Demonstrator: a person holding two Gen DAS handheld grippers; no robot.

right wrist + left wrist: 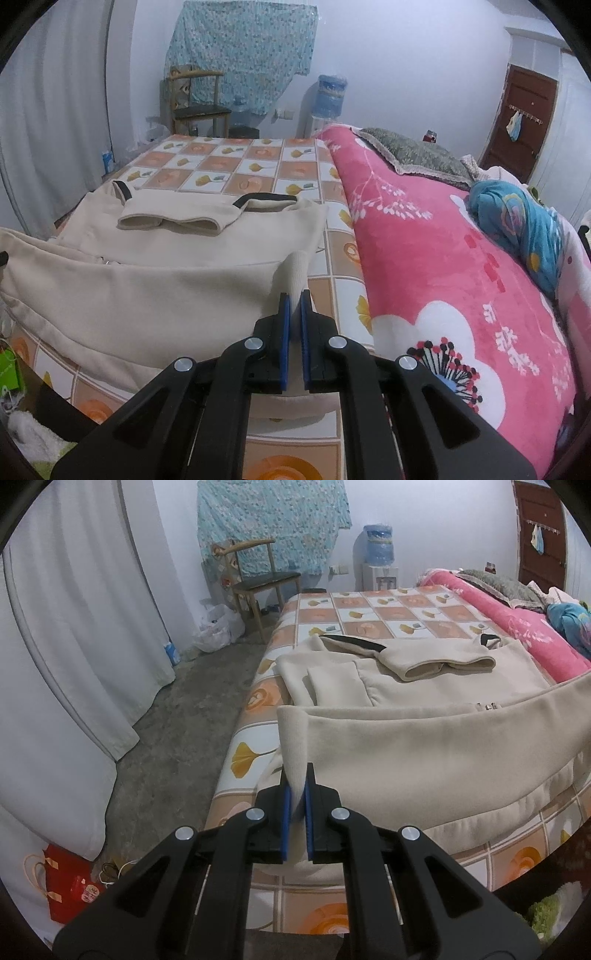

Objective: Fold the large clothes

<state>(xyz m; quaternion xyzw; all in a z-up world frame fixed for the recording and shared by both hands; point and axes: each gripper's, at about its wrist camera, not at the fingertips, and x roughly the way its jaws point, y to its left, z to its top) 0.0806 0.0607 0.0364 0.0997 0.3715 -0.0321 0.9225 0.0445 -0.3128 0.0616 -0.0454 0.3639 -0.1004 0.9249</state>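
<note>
While both pairs of blue-padded jaws are pressed together on cloth, the left hand-held gripper point(298, 805) pinches the left corner of the hem of a large cream fleece jacket point(424, 698), and the right hand-held gripper point(294, 319) pinches the hem's right corner, so that the near edge hangs raised between them in a sagging band. Beyond that raised edge the rest of the garment lies flat on the bed with the orange-and-white checked sheet point(373, 609), its body running away from both grippers toward the black-trimmed collar at the far end; one sleeve point(439, 662) is already folded across the chest. The garment's long axis therefore points straight ahead of the grippers, while the held hem runs crosswise from one to the other, and neither hand is clearly nearer the collar. Judging from this, the coming move would be to carry the hem forward over the body toward the collar, and it turns on keeping both corners level so the fold lands square. To the right of the jacket, just beside it, lies a pink flowered blanket point(443, 258) whose edge could catch the right corner. Farther off stand a wooden chair with a dark seat point(258, 576) and a blue water-bottle dispenser point(378, 554) against the wall.
</note>
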